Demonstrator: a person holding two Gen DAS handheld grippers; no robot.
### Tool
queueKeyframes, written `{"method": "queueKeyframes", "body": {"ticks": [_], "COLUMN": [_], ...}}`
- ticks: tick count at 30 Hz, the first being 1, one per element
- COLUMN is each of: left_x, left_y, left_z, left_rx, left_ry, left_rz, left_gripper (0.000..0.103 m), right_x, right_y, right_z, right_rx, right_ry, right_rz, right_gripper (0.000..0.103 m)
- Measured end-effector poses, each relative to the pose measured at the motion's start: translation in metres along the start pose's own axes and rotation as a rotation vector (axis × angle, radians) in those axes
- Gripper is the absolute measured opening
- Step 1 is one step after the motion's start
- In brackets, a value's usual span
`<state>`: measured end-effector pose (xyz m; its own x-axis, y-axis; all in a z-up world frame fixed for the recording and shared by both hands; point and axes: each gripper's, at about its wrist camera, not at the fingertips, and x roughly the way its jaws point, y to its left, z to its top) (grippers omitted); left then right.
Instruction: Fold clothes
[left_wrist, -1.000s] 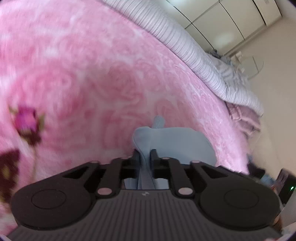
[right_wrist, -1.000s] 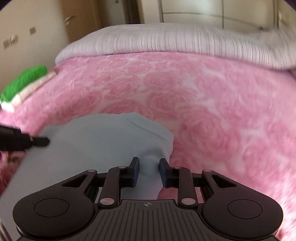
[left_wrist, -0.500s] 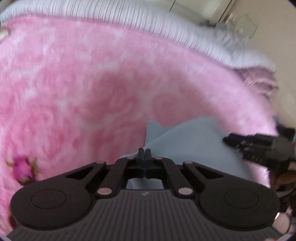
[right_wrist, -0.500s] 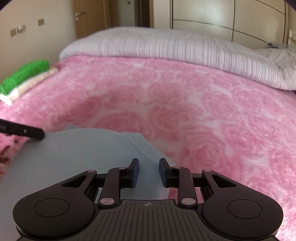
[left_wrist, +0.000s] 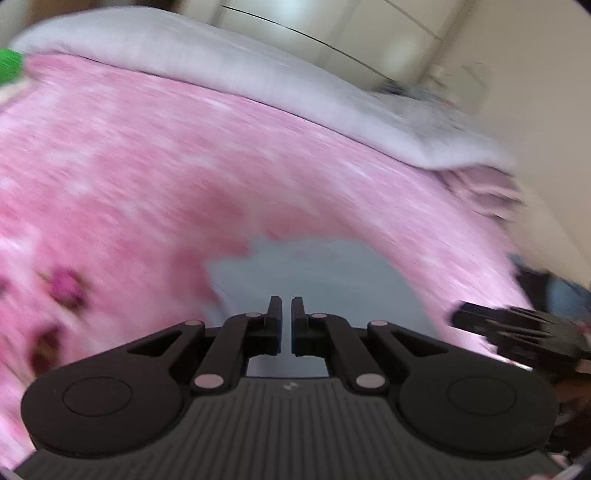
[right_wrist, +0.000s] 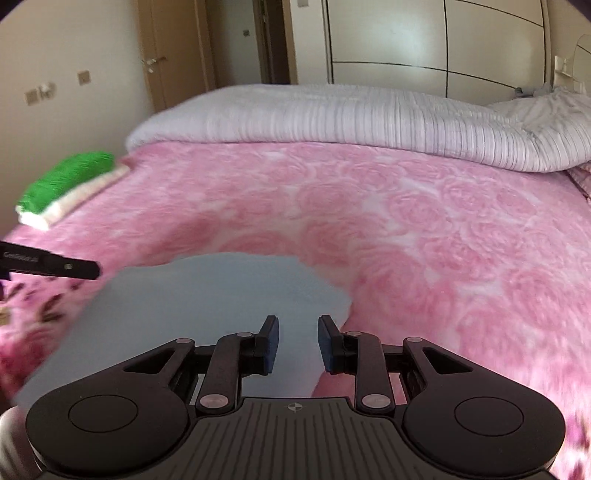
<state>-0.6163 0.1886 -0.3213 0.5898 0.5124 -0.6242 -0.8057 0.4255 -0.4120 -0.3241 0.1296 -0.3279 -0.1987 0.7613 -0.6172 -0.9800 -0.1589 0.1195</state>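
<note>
The right gripper (right_wrist: 294, 341) hangs with its jaws apart and empty over the near edge of the pale blue garment (right_wrist: 207, 295). The left gripper (left_wrist: 286, 319), parted by a narrow gap, holds nothing above the same cloth. The garment lies flat on the pink rose blanket (right_wrist: 424, 229), with a striped white duvet (right_wrist: 351, 122) beyond.

Heavy motion blur across the left wrist view, smearing the pink rose-patterned fleece blanket (left_wrist: 155, 162) and the outline of the pale blue folded garment (left_wrist: 332, 273). Near end of that garment hidden under the black left gripper (left_wrist: 286, 314). Black right gripper (left_wrist: 517, 332) blurred, cut off at right edge.
</note>
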Motion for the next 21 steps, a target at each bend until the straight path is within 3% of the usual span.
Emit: {"method": "queueKeyframes", "body": {"ticks": [2, 4, 7, 10, 13, 16, 21], "left_x": [0.009, 0.017, 0.000, -0.018, -0.036, -0.054, -0.044], "left_y": [-0.004, 0.003, -0.001, -0.008, -0.020, -0.033, -0.047], "left_z": [-0.022, -0.042, -0.044, -0.048, -0.057, -0.065, -0.077], "left_rx": [0.016, 0.014, 0.014, 0.032, 0.080, 0.128, 0.166], "left_ry": [0.044, 0.063, 0.038, 0.016, 0.000, -0.017, -0.004], "left_rz": [-0.013, 0.028, 0.052, 0.060, 0.040, 0.021, 0.045], "left_gripper": [0.005, 0.003, 0.003, 0.002, 0.011, 0.011, 0.010], "right_x": [-0.011, -0.010, -0.009, -0.041, -0.078, -0.100, -0.092], "right_y": [0.010, 0.017, 0.024, 0.028, 0.039, 0.053, 0.074], "right_z": [-0.015, -0.032, -0.055, -0.056, -0.068, -0.094, -0.112], "right_rx": [-0.020, -0.032, -0.032, -0.016, -0.045, -0.072, -0.129], "right_ry": [0.005, 0.040, 0.083, 0.037, -0.006, 0.020, 0.062], "right_rz": [0.011, -0.012, -0.053, -0.087, -0.101, -0.104, -0.074], "right_gripper": [0.027, 0.027, 0.027, 0.027, 0.027, 0.027, 0.027]}}
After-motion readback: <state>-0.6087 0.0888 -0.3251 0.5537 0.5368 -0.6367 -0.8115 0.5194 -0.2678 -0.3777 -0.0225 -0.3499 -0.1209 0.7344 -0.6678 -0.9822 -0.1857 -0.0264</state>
